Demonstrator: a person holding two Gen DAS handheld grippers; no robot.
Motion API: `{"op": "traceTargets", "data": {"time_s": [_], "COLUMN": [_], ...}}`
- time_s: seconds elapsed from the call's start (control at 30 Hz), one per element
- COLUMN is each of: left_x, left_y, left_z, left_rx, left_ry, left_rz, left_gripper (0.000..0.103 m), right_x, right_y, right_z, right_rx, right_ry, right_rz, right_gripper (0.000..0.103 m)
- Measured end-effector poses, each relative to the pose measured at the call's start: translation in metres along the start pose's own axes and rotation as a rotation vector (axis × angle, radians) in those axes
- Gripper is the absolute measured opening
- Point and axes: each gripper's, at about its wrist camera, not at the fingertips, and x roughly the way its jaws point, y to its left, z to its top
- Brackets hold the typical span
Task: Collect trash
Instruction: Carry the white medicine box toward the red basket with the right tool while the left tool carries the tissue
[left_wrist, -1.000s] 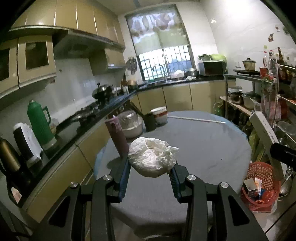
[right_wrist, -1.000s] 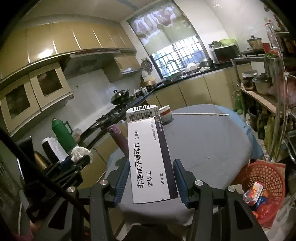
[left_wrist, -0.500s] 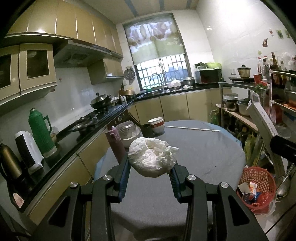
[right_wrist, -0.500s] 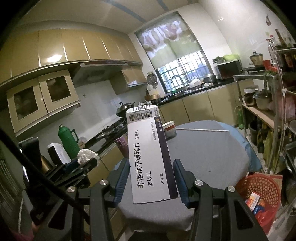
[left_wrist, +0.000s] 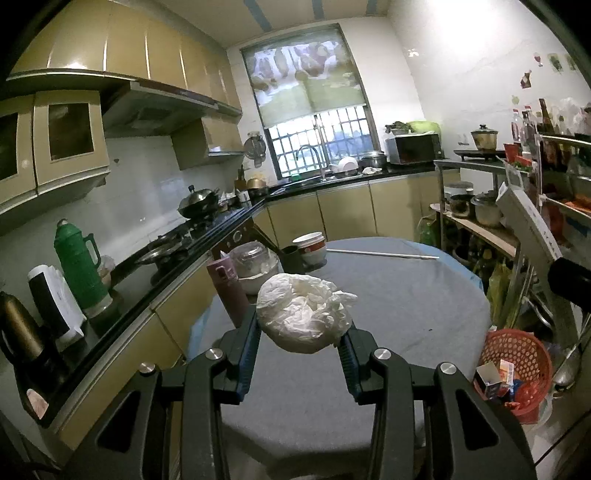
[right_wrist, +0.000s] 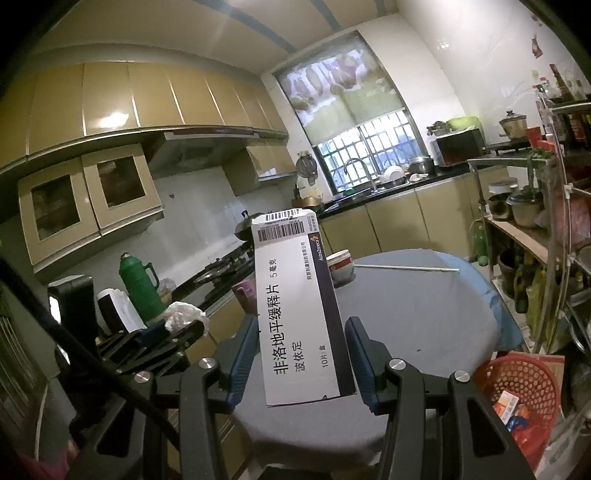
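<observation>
I am in the carry step of collecting trash, with both pieces lifted and held above the round grey surface (left_wrist: 388, 306), neither yet over the bin. Starting at my left: the left tool (left_wrist: 301, 334) is clamped on a crumpled white paper wad (left_wrist: 303, 314), its blue pads (left_wrist: 249, 343) pressing into either flank of the wad, so the jaws stand only partly apart, as wide as the wad allows. Moving across, the right tool (right_wrist: 303, 354) grips a flat white medicine box (right_wrist: 295, 306) that stands upright and leans a little, barcode end uppermost; the left pad touches its edge, and the right pad (right_wrist: 360, 354) sits against the dark side strip (the contact there is harder to read, but the box hangs off nothing else). Farthest right, low beside the surface, stands the red mesh basket (right_wrist: 524, 373), already holding a few small cartons. The next move, as I judge it, calls for swinging each tool rightward and down until its load hangs over the basket's mouth, then letting go; the light wad may cling to a pad.
</observation>
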Motion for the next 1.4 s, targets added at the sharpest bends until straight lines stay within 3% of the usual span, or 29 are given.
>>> {"op": "traceTargets", "data": {"time_s": [0.67,1.03,1.4], "left_x": [0.032,0.035,0.060], "left_y": [-0.006,-0.015,-0.039], "left_z": [0.006,0.007,0.014], "left_rx": [0.041,0.043,0.068], "left_ry": [0.055,0.066,0.109], "left_rz": [0.011,-0.033,-0.064], "left_gripper": [0.042,0.042,0.042], "right_x": [0.026,0.019,0.034], "right_y": [-0.025,-0.018,-0.047], "right_z": [0.006,0.009,0.006], "right_rx": [0.055,0.045,0.089], "right_ry": [0.022,0.007,0.044], "right_rz": [0.009,-0.026,-0.051], "right_gripper": [0.051,0.051,0.051]}}
